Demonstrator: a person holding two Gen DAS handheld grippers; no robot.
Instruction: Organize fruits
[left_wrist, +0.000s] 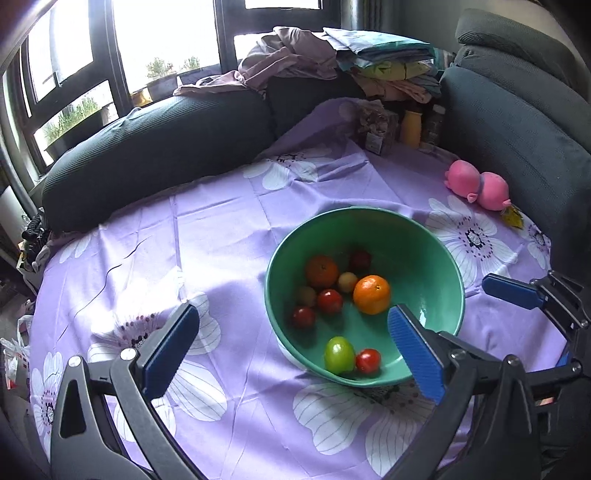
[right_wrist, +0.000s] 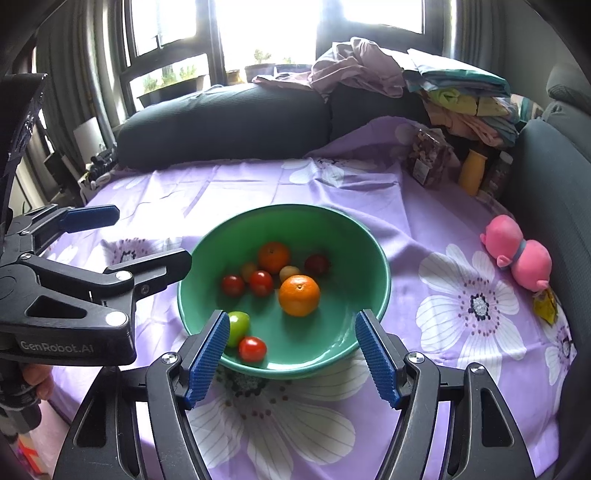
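Observation:
A green bowl (left_wrist: 369, 211) (right_wrist: 295, 207) stands on the purple flowered cloth (left_wrist: 221, 240). In it lie two oranges (left_wrist: 371, 294) (left_wrist: 321, 271), a green fruit (left_wrist: 339, 354) (right_wrist: 240, 325), a red tomato (left_wrist: 368, 360) (right_wrist: 252, 349) and several smaller red and yellowish fruits. My left gripper (left_wrist: 291, 350) (right_wrist: 152, 237) is open wide at the bowl's left side with nothing held. My right gripper (right_wrist: 291, 354) hovers open over the bowl's near rim, also holding nothing. One of its fingers (left_wrist: 513, 291) shows at the right edge of the left wrist view.
A pink plush toy (left_wrist: 478, 186) (right_wrist: 517, 254) and a yellow packet (right_wrist: 546, 304) lie at the right. A yellow bottle (right_wrist: 472, 173) and a snack bag (right_wrist: 428, 155) stand at the back. Dark sofa cushions (left_wrist: 159, 147) and piled clothes (left_wrist: 332, 55) border the cloth.

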